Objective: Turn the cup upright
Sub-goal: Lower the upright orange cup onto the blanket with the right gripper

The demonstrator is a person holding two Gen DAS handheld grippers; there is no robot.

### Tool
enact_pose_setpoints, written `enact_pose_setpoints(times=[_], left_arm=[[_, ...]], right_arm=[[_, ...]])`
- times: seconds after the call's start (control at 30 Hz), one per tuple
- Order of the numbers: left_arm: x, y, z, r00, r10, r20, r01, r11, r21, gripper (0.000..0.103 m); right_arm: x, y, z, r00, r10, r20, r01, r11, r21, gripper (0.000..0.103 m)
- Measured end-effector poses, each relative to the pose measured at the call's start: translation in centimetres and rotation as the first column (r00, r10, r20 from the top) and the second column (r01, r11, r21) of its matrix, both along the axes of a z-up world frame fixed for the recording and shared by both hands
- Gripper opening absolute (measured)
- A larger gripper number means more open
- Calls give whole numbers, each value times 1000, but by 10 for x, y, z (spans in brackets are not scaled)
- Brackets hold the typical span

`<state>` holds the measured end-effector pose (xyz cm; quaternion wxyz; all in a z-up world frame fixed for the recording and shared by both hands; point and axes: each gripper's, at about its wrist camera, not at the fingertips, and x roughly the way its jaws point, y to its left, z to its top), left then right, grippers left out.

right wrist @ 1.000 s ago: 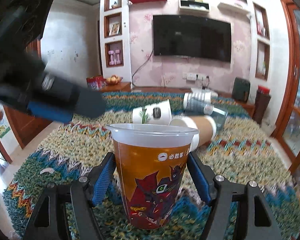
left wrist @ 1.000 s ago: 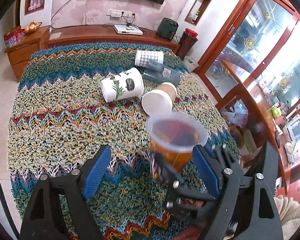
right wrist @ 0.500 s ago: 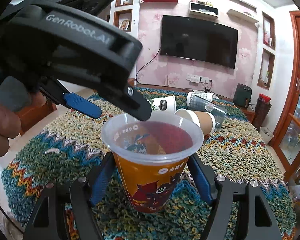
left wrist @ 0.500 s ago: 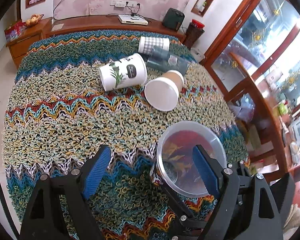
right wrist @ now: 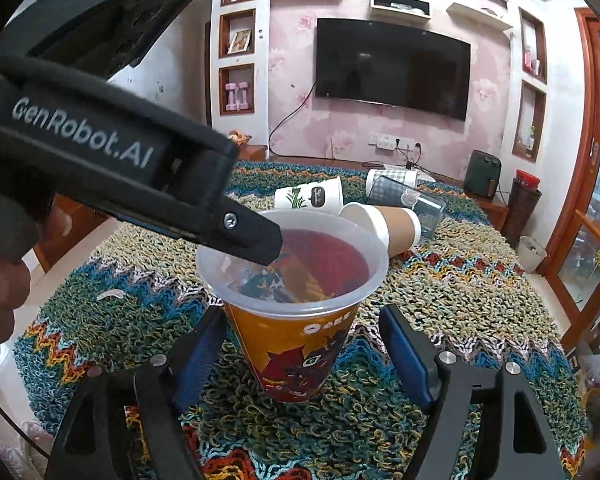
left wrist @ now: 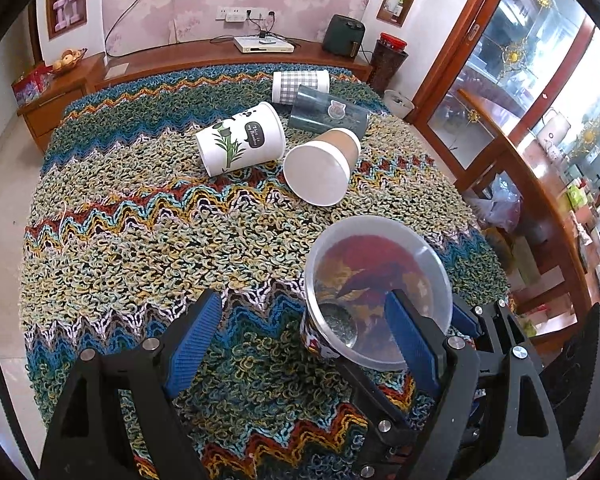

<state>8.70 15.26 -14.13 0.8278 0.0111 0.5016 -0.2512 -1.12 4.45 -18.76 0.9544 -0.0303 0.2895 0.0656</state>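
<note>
An orange printed plastic cup (right wrist: 296,344) stands upright on the knitted zigzag cloth (right wrist: 460,292), mouth up. It shows from above in the left wrist view (left wrist: 376,292). My right gripper (right wrist: 304,348) is open, its blue pads standing clear of the cup on either side. My left gripper (left wrist: 304,332) is open above the cloth; its right finger (left wrist: 412,340) overlaps the cup's rim and its body crosses the right wrist view. A white bamboo-print cup (left wrist: 240,138) and a brown paper cup (left wrist: 320,170) lie on their sides farther back.
A checked cup (left wrist: 300,86) and a dark clear tumbler (left wrist: 328,114) also lie on their sides at the far end. A wooden TV cabinet (left wrist: 220,60) stands behind the table. A glass-door cabinet (left wrist: 520,92) and a wooden chair (left wrist: 520,200) stand to the right.
Both grippers have risen and tilted down over the upright orange cup. The left gripper has moved over the cup's rim. The right jaws stay spread around the cup.
</note>
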Motion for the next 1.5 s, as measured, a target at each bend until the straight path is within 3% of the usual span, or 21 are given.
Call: enact_pose_setpoints(times=[0.7,0.87,1.2,1.5], left_arm=[[-52,23,47,988,106,115,-102,994,-39,86],[-63,29,61,981,133,143,-127,991,-50,86],[-72,36,86,966,180,186,-172,983,-57,86],[-70,42,111,942,247,228,-246,969,-33,86]], right_arm=[[-47,-10,50,992,-48,114,48,999,3,80],[-47,-16,69,993,-78,91,76,997,30,80],[-43,-15,111,994,-100,47,100,995,0,80],[-17,-17,142,989,-112,-100,112,994,0,80]])
